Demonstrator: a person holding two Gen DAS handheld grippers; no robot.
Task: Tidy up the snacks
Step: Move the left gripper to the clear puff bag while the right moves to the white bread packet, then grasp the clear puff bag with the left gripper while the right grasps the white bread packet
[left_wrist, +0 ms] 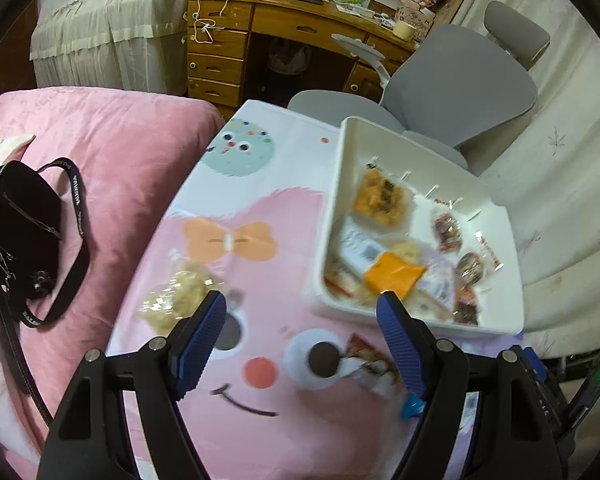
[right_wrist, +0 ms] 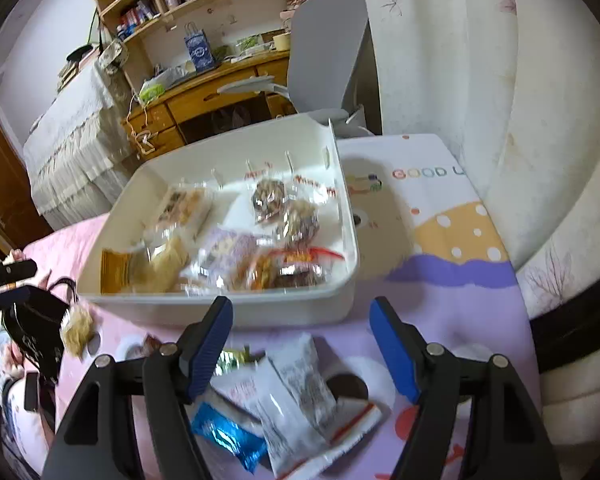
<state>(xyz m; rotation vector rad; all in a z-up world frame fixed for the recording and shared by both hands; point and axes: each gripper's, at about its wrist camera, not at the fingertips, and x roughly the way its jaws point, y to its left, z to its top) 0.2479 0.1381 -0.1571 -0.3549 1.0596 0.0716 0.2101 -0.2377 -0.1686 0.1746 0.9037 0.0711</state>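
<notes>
A white bin [left_wrist: 336,200] holding several wrapped snacks stands on the cartoon-print cloth [left_wrist: 260,184]. My left gripper [left_wrist: 301,298] hangs open above the cloth with nothing between its fingers. A clear bag of pale snacks [left_wrist: 180,300] lies just beyond its left finger, and a red-brown packet [left_wrist: 370,364] lies by its right finger. In the right wrist view my right gripper [right_wrist: 301,304] is open in front of the bin [right_wrist: 284,308], holding nothing. Below it lie white packets [right_wrist: 296,392], a blue packet [right_wrist: 224,436] and a green-gold one [right_wrist: 236,358].
A black strap bag [left_wrist: 20,232] rests on the pink cushion [left_wrist: 120,152] left of the cloth. A grey office chair [left_wrist: 460,92] and a wooden desk [left_wrist: 228,52] stand behind the bin. A pale curtain [right_wrist: 480,80] hangs on the right.
</notes>
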